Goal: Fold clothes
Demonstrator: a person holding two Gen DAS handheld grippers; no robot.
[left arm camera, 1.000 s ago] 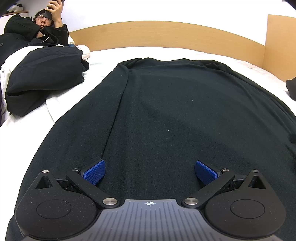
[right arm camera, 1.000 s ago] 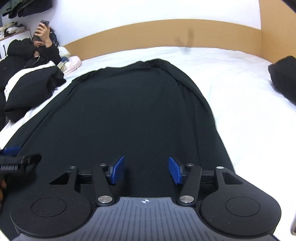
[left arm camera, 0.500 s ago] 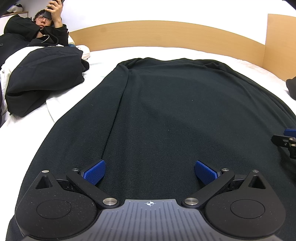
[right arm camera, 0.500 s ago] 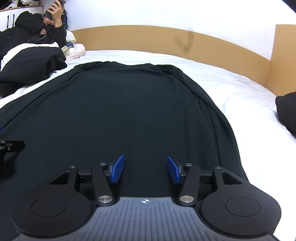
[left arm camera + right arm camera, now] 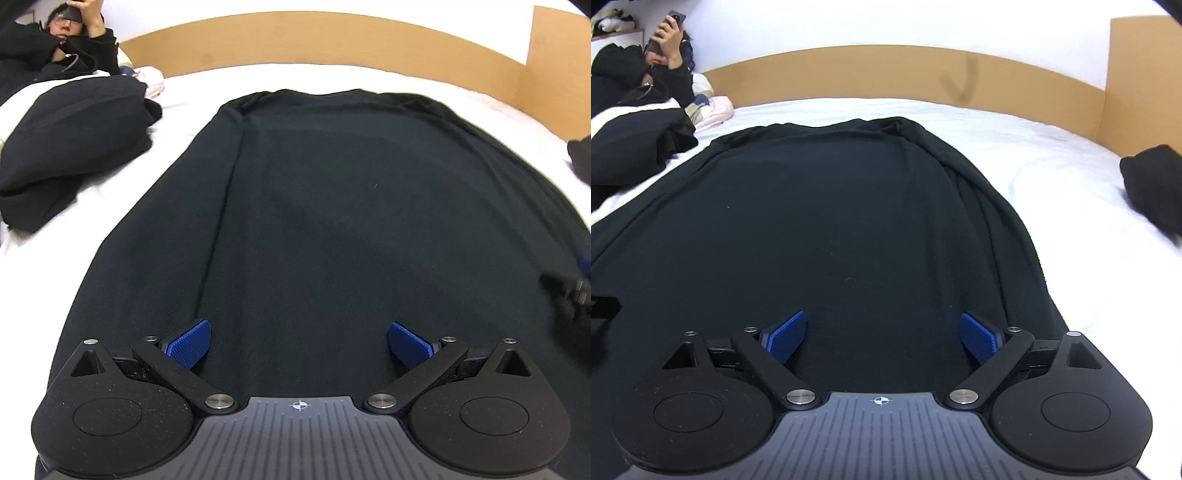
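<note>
A large black garment lies spread flat on the white bed, its neck end toward the headboard. My left gripper hovers over the garment's near left part, open, with nothing between its blue pads. My right gripper is over the near right part, also open and empty. The right gripper's tip shows blurred at the right edge of the left wrist view. Part of the left gripper shows at the left edge of the right wrist view.
A person in black lies at the far left holding a phone, beside a bundle of black clothing. Another dark item lies at the right on the white sheet. A wooden headboard runs along the back.
The right gripper's jaws have widened from a narrow gap to a broad one. The left view has shifted slightly, showing more sheet at left. The garment has not moved.
</note>
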